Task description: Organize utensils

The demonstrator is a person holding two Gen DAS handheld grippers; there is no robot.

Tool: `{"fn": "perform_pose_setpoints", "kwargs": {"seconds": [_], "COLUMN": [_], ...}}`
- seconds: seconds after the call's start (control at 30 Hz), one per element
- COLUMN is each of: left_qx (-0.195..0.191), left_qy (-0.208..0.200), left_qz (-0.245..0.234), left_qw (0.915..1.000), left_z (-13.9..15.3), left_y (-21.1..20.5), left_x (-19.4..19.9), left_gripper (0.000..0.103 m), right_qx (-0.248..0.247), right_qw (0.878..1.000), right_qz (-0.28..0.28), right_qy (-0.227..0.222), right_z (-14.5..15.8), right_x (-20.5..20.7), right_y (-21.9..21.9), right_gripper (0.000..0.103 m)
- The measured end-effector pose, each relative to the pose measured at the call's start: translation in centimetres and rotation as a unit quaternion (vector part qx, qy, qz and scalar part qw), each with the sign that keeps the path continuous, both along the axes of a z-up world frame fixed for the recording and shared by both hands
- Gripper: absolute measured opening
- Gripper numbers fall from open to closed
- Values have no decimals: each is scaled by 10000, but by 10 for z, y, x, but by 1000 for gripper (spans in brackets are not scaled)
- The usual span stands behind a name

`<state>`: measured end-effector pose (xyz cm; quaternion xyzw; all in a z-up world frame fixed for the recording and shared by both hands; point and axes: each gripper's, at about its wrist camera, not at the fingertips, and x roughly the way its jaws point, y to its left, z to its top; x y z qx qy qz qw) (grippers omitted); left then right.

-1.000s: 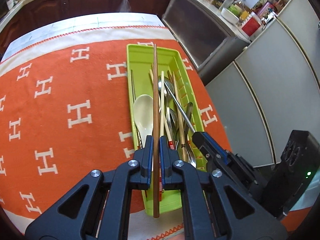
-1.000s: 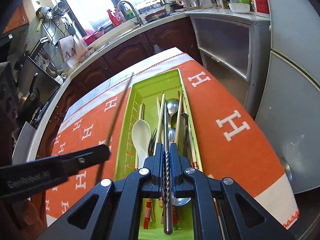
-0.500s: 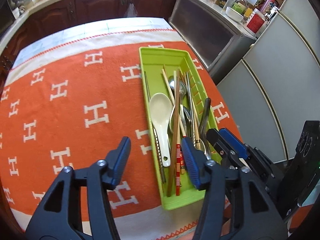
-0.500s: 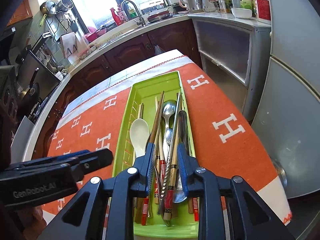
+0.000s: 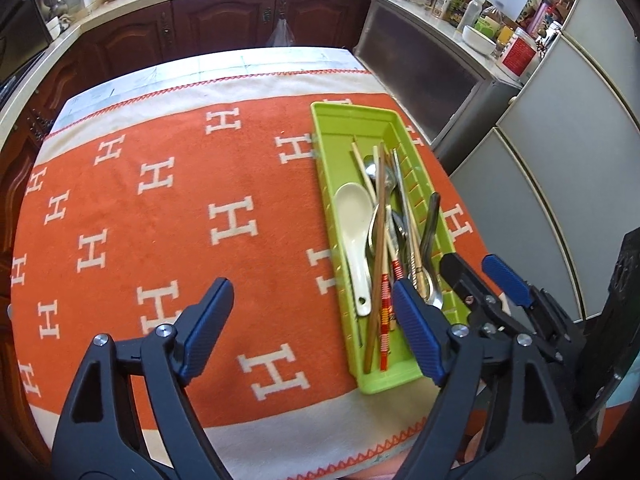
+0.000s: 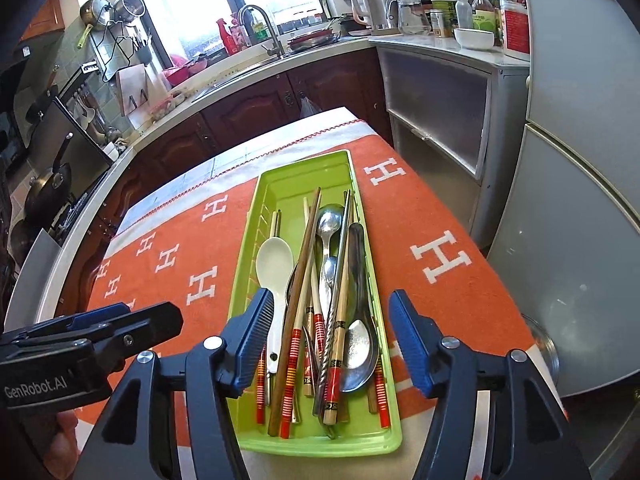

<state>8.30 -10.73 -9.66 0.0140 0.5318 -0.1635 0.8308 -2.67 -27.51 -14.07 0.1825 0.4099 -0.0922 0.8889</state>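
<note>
A lime-green utensil tray (image 5: 332, 128) (image 6: 304, 172) lies on the orange cloth, filled with several chopsticks, metal spoons and a white ceramic spoon (image 5: 354, 216) (image 6: 274, 258). A brown wooden chopstick (image 5: 378, 248) (image 6: 300, 292) and a twisted metal chopstick (image 6: 336, 300) lie loose among them. My left gripper (image 5: 312, 320) hovers above the cloth at the tray's near left side, jaws opening, nothing between them. My right gripper (image 6: 332, 332) hangs over the tray's near end, jaws opening, with the utensils lying below it untouched.
An orange cloth (image 5: 180, 220) with white H marks covers the table, whose near edge is close below the grippers. Grey cabinets (image 6: 580, 200) stand right of the table. A kitchen counter with sink (image 6: 264, 48) runs along the back.
Both grippers went from shut to wide apart. The wooden chopstick left the left gripper and the metal chopstick left the right one; both now lie in the tray. Both grippers drew back and up.
</note>
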Motion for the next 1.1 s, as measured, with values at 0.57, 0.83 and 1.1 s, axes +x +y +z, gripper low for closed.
{"fn": "perform_pose_setpoints", "kwargs": {"seconds": [0.57,0.83,1.1], "left_qx": [727,748,722], "left_qy": [-925,-1289,-1595], "left_qz": [921,1554,2060], "left_qw": [9888,9765,9628], "left_z": [39,68,99], "left_y": [77,126,158], "left_x": [-39,-58,-79], "left_gripper": [80,80,81], "right_qx": [-250,-254,4], "right_qw": [9965,9892,9813], "right_qz": [785,1413,1842], "right_qy": [-138,-305,-567], "right_z": [53,101,153], "right_x": [-3,16,15], "right_y": [53,101,143], "right_gripper": [69,72,80]}}
